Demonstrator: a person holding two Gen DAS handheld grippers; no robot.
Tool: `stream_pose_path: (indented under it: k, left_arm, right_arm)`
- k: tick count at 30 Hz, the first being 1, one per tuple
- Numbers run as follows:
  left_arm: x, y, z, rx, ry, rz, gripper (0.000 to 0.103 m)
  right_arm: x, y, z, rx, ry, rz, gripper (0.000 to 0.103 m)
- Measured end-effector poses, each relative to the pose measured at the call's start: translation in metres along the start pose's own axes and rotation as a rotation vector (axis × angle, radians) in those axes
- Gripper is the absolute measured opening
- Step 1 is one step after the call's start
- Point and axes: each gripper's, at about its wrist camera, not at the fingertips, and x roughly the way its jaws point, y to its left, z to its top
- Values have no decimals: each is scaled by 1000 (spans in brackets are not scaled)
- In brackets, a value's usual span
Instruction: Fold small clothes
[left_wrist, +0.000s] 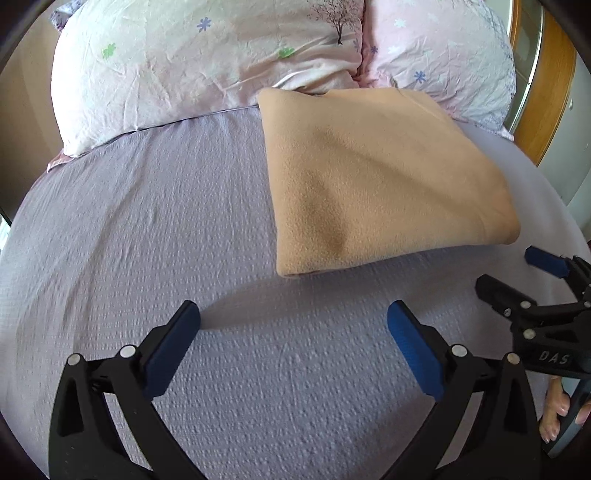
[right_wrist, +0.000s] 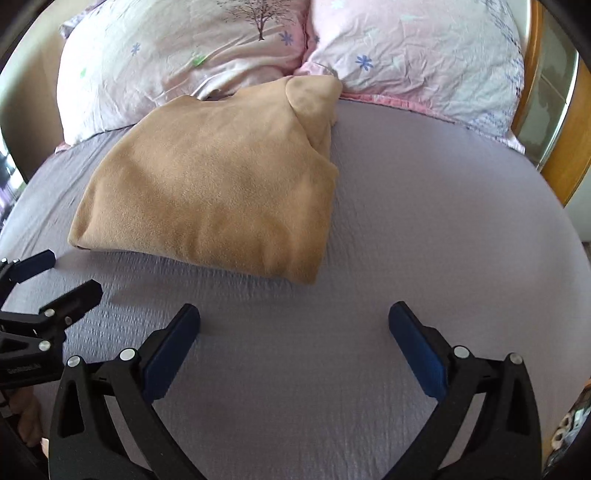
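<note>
The fleece (left_wrist: 384, 177) lies folded into a thick tan square on the sheet (left_wrist: 147, 229), its far edge up against the pillows (left_wrist: 177, 62). In my right view the fleece (right_wrist: 221, 184) shows a rounded flap at its far right corner, tucked where the two pillows (right_wrist: 413, 51) meet; I cannot tell which part of the garment that is. Its near edge is a soft rolled fold, and the top is smooth with shallow dents.

Neither of my grippers touches it. My left gripper (left_wrist: 293, 317) is spread wide, blue pads facing each other, holding nothing, over bare sheet just short of the fleece's near left corner. My right gripper (right_wrist: 294, 317) is also spread wide and empty, over the sheet (right_wrist: 443, 221) near the fleece's near right corner.

Each shows in the other's view: the right gripper (left_wrist: 517, 273) sits at the right edge of my left view, jaws apart, with my right hand (left_wrist: 557, 413) below it; the left gripper (right_wrist: 62, 273) sits at the left edge of my right view, jaws apart too.

The sheet is lilac and textured. The pillows are pink and white with small flowers and a tree print. A wooden frame (left_wrist: 550, 85) curves past the pillows on the right.
</note>
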Motion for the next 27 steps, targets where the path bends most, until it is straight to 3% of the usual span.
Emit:
stream_pose_path:
  k: [27]
  left_arm:
    - [0, 1, 0, 3, 1, 2, 101]
  right_arm:
    - [1, 2, 0, 1, 1, 2, 102]
